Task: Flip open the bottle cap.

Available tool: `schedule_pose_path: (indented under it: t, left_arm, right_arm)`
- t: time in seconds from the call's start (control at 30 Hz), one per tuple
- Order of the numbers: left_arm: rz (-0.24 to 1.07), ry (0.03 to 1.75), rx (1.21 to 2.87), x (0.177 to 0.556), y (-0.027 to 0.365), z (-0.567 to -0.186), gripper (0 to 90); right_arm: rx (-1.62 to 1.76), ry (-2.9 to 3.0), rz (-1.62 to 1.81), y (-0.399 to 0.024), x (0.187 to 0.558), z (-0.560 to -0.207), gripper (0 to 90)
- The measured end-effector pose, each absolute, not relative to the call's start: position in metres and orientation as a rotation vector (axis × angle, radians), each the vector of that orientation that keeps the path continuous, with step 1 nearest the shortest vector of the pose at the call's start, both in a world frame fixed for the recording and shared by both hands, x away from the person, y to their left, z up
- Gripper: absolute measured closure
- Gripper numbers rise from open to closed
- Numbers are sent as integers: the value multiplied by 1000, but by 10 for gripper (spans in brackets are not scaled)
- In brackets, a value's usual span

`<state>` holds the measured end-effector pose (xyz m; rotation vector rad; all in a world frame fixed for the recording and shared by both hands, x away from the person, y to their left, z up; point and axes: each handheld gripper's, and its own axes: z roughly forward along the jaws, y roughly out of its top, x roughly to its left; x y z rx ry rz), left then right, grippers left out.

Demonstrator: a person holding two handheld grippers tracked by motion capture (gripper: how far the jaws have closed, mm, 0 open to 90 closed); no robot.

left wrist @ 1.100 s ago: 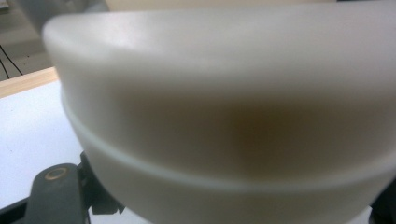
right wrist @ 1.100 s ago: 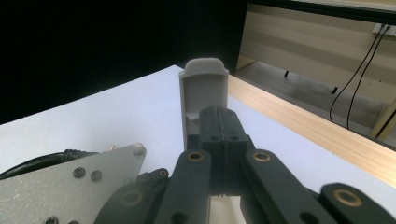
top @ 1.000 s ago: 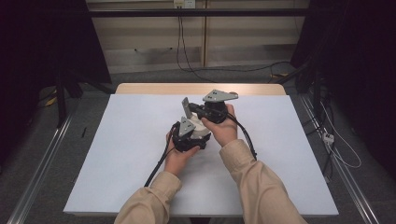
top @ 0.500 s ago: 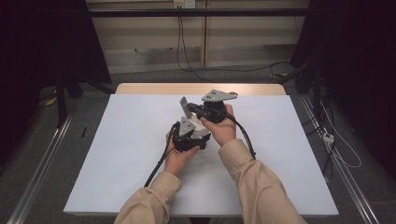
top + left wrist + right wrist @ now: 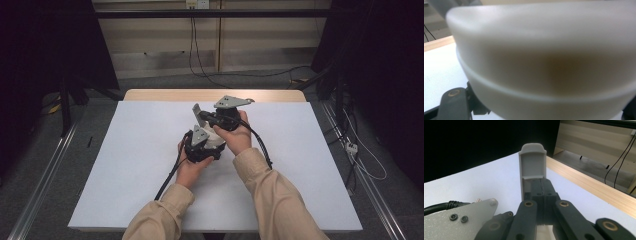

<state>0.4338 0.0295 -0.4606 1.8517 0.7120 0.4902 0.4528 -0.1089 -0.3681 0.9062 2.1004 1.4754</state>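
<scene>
A white tub, blurred by its closeness, looms in front of the left gripper view's lens, a raised ridge running round its wall. In the high view the tub sits at the middle of the table, tucked between the left gripper and the person's right hand. The left gripper's jaws are closed; the tub hides the pads, so it cannot be told whether they pinch its wall. One dark jaw link shows at the lower left of that gripper's own view.

Just beyond the tub, the right gripper is clamped tight on a flat grey piece with a rounded top end, which stands upright from between the two pressed-together jaws. From above, the grey piece juts out at the left end of the right gripper, just above the left gripper's grey plate.

The left hand cradles its gripper from below, close against the right hand. Both forearms, in beige sleeves, come in from the bottom edge. Black cables trail from the grippers across the white sheet covering the table, whose wooden far edge shows beyond it. Dark curtains flank the scene.
</scene>
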Motion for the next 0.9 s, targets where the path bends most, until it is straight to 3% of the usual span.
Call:
schedule_pose_path:
  t: [0.9]
  left_arm:
    - [483,725,1842,434,29,-461,187]
  right_arm:
    - [903,2118,1469,-104,458,-370,900]
